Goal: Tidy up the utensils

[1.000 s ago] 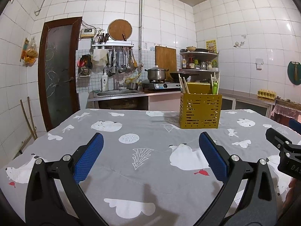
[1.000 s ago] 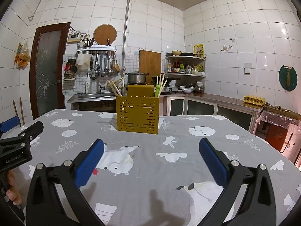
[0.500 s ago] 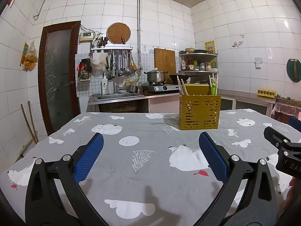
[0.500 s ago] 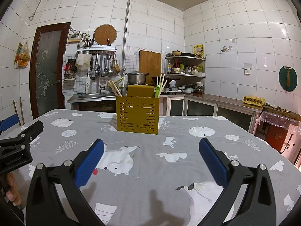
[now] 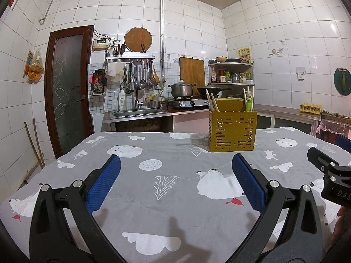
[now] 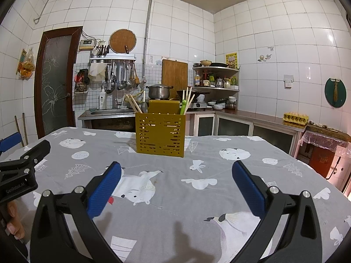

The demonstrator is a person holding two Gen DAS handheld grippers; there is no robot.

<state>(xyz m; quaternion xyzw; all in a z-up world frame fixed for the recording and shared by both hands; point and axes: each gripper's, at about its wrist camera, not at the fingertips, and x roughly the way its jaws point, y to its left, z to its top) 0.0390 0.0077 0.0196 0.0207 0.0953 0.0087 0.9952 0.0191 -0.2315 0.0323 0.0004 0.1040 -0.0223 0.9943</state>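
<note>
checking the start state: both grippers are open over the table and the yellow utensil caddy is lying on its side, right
Not quite. The yellow utensil caddy stands upright on the table, with chopsticks sticking up out of it, as the right wrist view shows. The rest holds: the left gripper and right gripper are both open over the table.

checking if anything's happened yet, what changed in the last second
Only the left gripper moved: its view tilted up slightly, so the yellow perforated plastic utensil caddy sits lower in its picture. Nothing was gripped or released. The right gripper stays open and still, the caddy in place on the grey animal-print tablecloth.
</note>
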